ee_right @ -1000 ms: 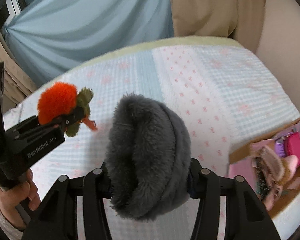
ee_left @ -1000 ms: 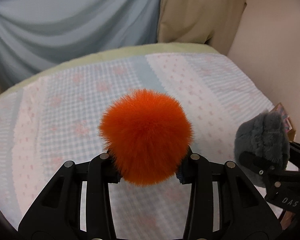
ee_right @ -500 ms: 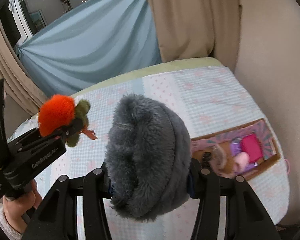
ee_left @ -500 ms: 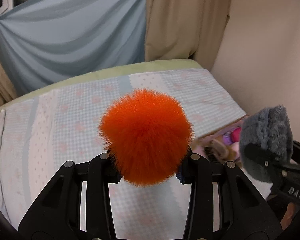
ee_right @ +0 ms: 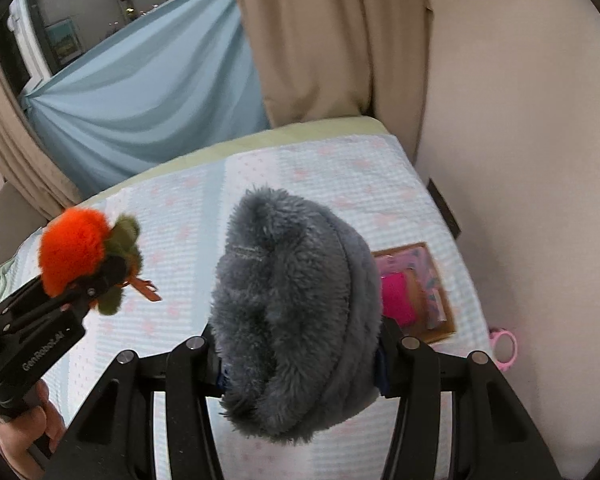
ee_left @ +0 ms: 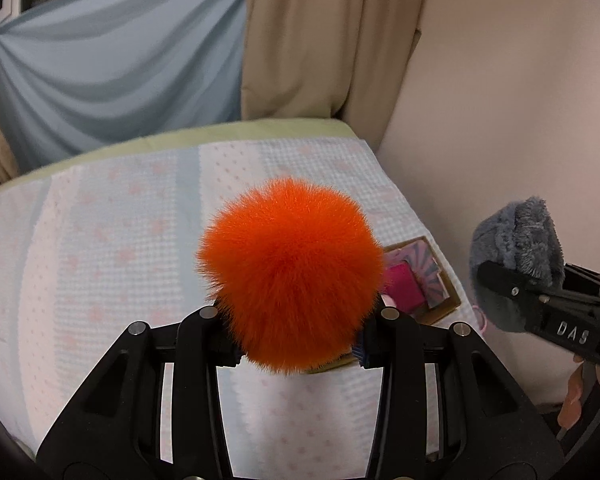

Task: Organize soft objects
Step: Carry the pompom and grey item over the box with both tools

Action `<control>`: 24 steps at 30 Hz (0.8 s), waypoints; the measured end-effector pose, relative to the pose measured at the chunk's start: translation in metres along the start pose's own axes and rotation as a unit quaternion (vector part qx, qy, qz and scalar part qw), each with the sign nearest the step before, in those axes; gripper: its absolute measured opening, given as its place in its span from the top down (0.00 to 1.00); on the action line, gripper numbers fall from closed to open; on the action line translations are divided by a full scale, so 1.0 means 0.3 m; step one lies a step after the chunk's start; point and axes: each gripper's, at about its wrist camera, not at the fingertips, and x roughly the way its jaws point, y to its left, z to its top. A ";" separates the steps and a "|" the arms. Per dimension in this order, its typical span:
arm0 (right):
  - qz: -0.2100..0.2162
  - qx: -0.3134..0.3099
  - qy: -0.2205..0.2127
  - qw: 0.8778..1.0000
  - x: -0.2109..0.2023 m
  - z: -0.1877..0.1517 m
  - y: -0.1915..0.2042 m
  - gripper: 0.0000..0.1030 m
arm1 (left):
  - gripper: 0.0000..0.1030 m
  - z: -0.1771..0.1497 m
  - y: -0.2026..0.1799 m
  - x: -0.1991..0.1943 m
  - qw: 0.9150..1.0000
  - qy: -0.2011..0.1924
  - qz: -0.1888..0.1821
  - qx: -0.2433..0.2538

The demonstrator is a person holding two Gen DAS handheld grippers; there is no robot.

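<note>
My left gripper (ee_left: 296,340) is shut on a fluffy orange pom-pom toy (ee_left: 290,272) and holds it in the air above the bed; in the right wrist view the toy (ee_right: 74,256) shows green leaves and an orange tag. My right gripper (ee_right: 300,364) is shut on a grey plush piece (ee_right: 296,312), also held above the bed; it shows at the right of the left wrist view (ee_left: 516,252). A cardboard box (ee_right: 444,292) with a pink item (ee_right: 396,294) lies on the bed's right side, below and beyond both grippers.
The bed has a pale blue and pink checked cover (ee_left: 100,248). A beige wall (ee_left: 500,100) runs along the bed's right side. Blue and tan curtains (ee_right: 148,100) hang behind. A pink ring-shaped thing (ee_right: 504,344) lies at the bed's right edge.
Both grippers have risen and pulled back with their toys still held. More of the wall and curtains shows, and the box has come into view on the right of the bed.
</note>
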 end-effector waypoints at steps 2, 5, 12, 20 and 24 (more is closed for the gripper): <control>-0.001 0.003 0.014 1.000 0.025 0.009 -0.082 0.54 | 0.65 -0.010 -0.053 0.054 1.000 0.011 0.000 -0.004; -0.016 -0.010 0.041 0.999 0.085 0.023 -0.175 0.54 | 0.65 -0.025 -0.115 0.134 1.000 0.026 -0.011 -0.011; 0.001 0.001 0.107 0.994 0.326 0.061 -0.319 0.53 | 0.65 -0.061 -0.202 0.397 0.996 0.090 -0.012 -0.028; 0.044 -0.012 0.173 0.984 0.607 0.062 -0.331 0.53 | 0.66 -0.110 -0.216 0.668 0.988 0.154 0.019 -0.029; 0.071 -0.003 0.211 0.975 0.752 0.040 -0.323 0.53 | 0.66 -0.172 -0.194 0.773 0.980 0.193 0.030 -0.034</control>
